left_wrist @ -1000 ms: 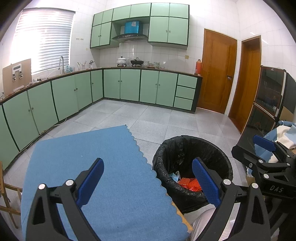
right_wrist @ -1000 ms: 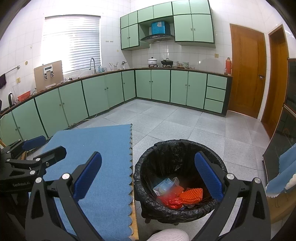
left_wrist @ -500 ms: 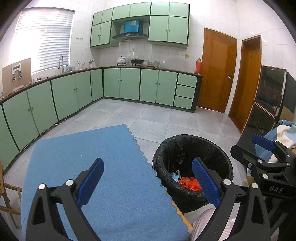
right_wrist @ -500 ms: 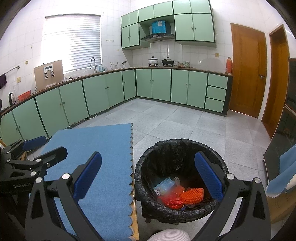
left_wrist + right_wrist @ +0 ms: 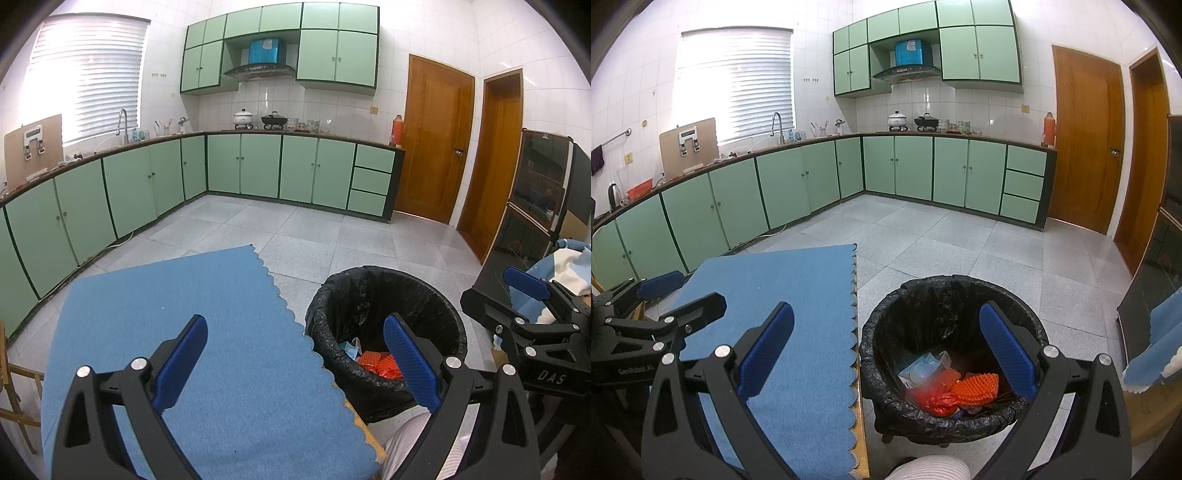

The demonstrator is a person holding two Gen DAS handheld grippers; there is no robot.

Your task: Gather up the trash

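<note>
A round bin with a black liner (image 5: 384, 295) (image 5: 953, 295) stands on the floor just right of the table. Inside lie orange-red wrappers (image 5: 975, 384) (image 5: 380, 363) and pale blue packaging (image 5: 923, 367). My left gripper (image 5: 295, 360) is open and empty, held over the table's right edge and the bin. My right gripper (image 5: 886, 354) is open and empty, above the gap between table and bin. Each gripper shows in the other's view, the right one (image 5: 532, 306) and the left one (image 5: 665, 299).
A blue scalloped cloth (image 5: 192, 332) (image 5: 783, 295) covers the table. Green cabinets (image 5: 258, 166) line the far walls. Two wooden doors (image 5: 432, 140) stand at the right. A dark glass cabinet (image 5: 535, 206) and a blue-white cloth (image 5: 569, 266) are at the right.
Both views have shifted only very slightly. The grippers stay open and the trash in the bin has not moved.
</note>
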